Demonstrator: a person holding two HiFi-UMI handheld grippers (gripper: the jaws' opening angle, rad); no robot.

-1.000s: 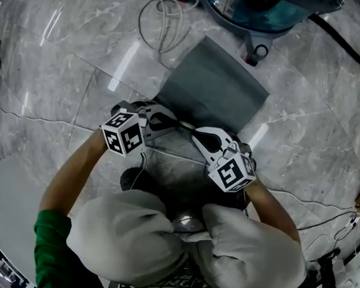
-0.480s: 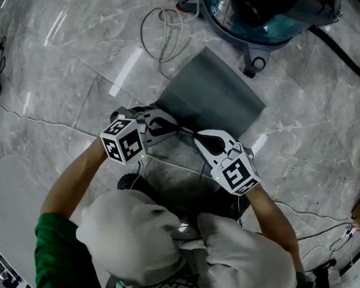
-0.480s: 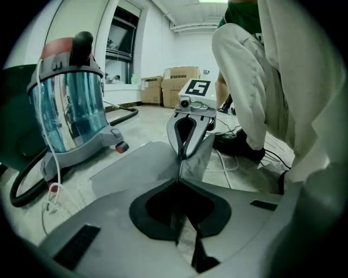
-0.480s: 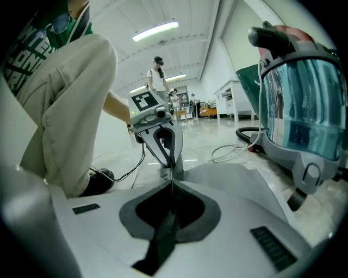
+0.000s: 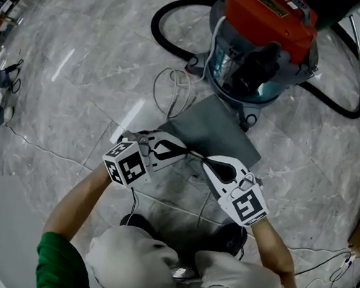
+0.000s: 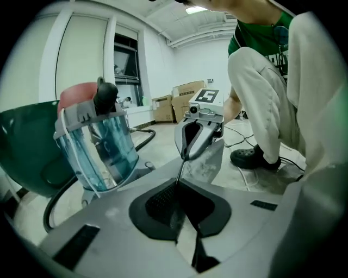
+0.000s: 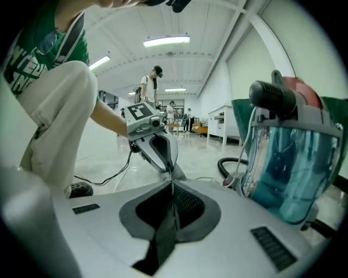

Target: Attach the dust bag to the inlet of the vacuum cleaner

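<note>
Left gripper [image 5: 182, 151] and right gripper [image 5: 208, 163] fingers both clamped on dust bag [image 5: 221, 128] near edge; bag slopes toward vacuum cleaner [image 5: 262, 47]. Risk: thin pinch slips, or limp bag sags, missing inlet.

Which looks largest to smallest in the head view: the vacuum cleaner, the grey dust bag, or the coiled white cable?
1. vacuum cleaner
2. dust bag
3. coiled white cable
No two look alike.

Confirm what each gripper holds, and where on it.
Both hold the grey dust bag by its edge farthest from the vacuum cleaner: left gripper pinches it from the left, right gripper from the right, tips nearly meeting.
</note>
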